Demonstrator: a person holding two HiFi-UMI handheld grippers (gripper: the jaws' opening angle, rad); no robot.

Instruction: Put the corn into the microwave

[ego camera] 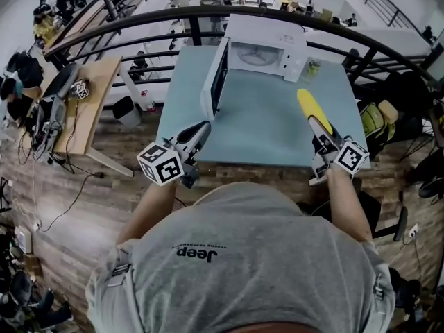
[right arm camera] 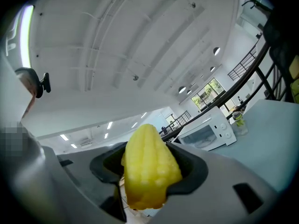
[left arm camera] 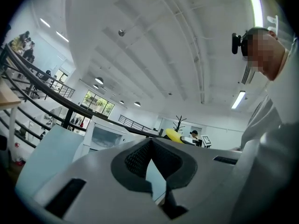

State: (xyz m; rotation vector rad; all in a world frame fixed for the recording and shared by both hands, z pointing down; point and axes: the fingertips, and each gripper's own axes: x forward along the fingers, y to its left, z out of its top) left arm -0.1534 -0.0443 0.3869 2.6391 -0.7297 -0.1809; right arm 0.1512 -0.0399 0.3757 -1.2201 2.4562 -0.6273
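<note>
Right, nearest the camera in the head view, the right gripper (ego camera: 321,136) sits at lower right, jaws spread wide and clamped on the thick end of the corn (ego camera: 307,105). The cob is bright yellow and smooth-looking. Its neat rows of kernels narrow to a rounded tip that juts out past the jaws, above the right side of the table (ego camera: 263,127). In the right gripper view it fills the gap between the dark pads.

Over at lower left, the left gripper (ego camera: 203,128) hangs at the table's near edge, its jaws meeting at the tips with nothing between them.

Further up the pale blue top, the white microwave (ego camera: 267,50) stands at the far edge with its door (ego camera: 216,82) swung open to the left. A small glass (ego camera: 313,66) stands just beside its right side.
</note>
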